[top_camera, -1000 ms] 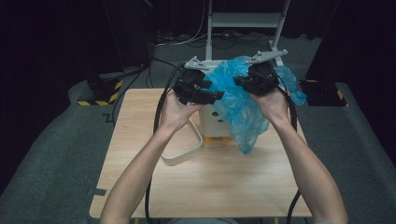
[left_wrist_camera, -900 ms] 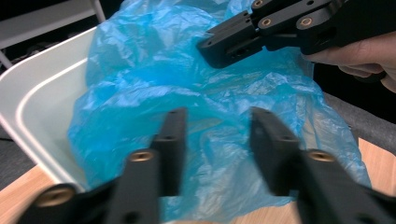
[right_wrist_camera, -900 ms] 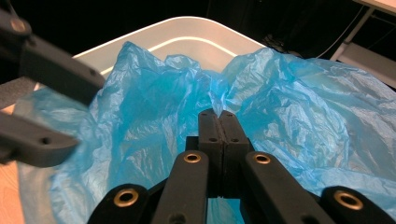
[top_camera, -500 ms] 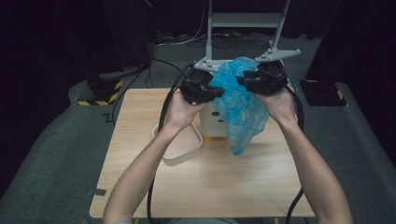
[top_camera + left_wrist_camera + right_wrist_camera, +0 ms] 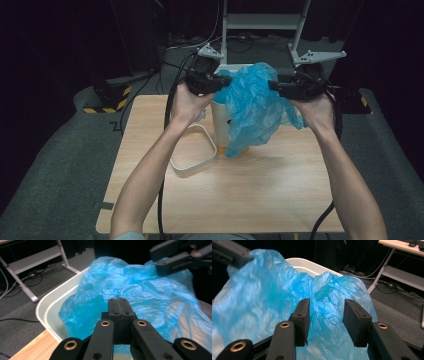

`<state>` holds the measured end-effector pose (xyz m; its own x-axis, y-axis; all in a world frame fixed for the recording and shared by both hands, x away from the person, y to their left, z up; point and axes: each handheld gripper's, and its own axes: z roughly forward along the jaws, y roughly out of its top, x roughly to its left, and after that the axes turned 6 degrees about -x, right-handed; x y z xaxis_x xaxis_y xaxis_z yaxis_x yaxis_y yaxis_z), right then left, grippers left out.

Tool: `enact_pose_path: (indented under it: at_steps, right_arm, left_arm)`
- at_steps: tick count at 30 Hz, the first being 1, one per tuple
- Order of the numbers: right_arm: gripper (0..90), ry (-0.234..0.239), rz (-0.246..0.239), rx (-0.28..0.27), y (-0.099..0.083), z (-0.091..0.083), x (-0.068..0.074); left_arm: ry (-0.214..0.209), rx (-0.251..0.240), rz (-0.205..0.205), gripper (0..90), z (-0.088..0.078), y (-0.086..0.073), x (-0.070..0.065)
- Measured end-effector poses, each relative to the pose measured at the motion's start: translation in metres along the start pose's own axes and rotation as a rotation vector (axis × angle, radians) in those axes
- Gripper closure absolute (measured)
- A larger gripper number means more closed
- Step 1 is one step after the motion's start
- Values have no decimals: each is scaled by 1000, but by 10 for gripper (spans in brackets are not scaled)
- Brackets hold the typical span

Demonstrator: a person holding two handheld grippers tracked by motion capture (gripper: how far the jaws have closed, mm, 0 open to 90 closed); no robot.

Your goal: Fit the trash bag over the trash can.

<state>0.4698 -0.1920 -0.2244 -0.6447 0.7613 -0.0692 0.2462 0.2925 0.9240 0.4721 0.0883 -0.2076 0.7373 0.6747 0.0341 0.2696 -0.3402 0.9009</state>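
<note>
Both hands now sit slightly higher; right gripper (image 5: 325, 322) jaws have just been opening, bag film between them, while left gripper (image 5: 119, 307) jaws stay clamped on the blue bag (image 5: 255, 107) over the white bin (image 5: 220, 120), forearms raised

Crumpled, translucent blue plastic bag (image 5: 255, 107), held up in the air and spread over a white rectangular plastic bin (image 5: 53, 306); lower part draped down the bin's front, partly inside its open top.
</note>
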Motion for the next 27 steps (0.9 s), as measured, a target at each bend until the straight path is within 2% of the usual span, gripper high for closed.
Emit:
enact_pose_path:
  at_steps: [5, 9, 12, 14, 15, 19, 21, 24, 27]
  right_arm:
    - [660, 30, 10, 24, -1, 3, -1]
    - [784, 51, 1, 36, -1, 6, 0]
    - [890, 51, -18, 55, -1, 12, 3]
    - [899, 48, -26, 66, -2, 16, 5]
    - [900, 48, -28, 68, -1, 19, 5]
    - [900, 46, -22, 52, 0, 22, 6]
    - [900, 42, -25, 42, 3, 23, 7]
    - [900, 35, -30, 30, 8, 23, 9]
    - [900, 31, -30, 21, 14, 25, 11]
  left_arm:
    - [54, 12, -15, 900, 4, 0, 13]
    - [69, 13, -48, 900, 9, -3, 26]
    - [52, 19, -74, 900, 15, -6, 31]
    - [22, 17, -89, 896, 17, -9, 30]
    - [12, 10, -97, 849, 16, -10, 28]
    - [-48, -16, -128, 533, 8, -11, 22]
    - [-78, -43, -134, 434, -2, -11, 18]
    - [-91, -57, -115, 367, -11, -13, 10]
    - [-96, -57, -91, 340, -15, -17, -2]
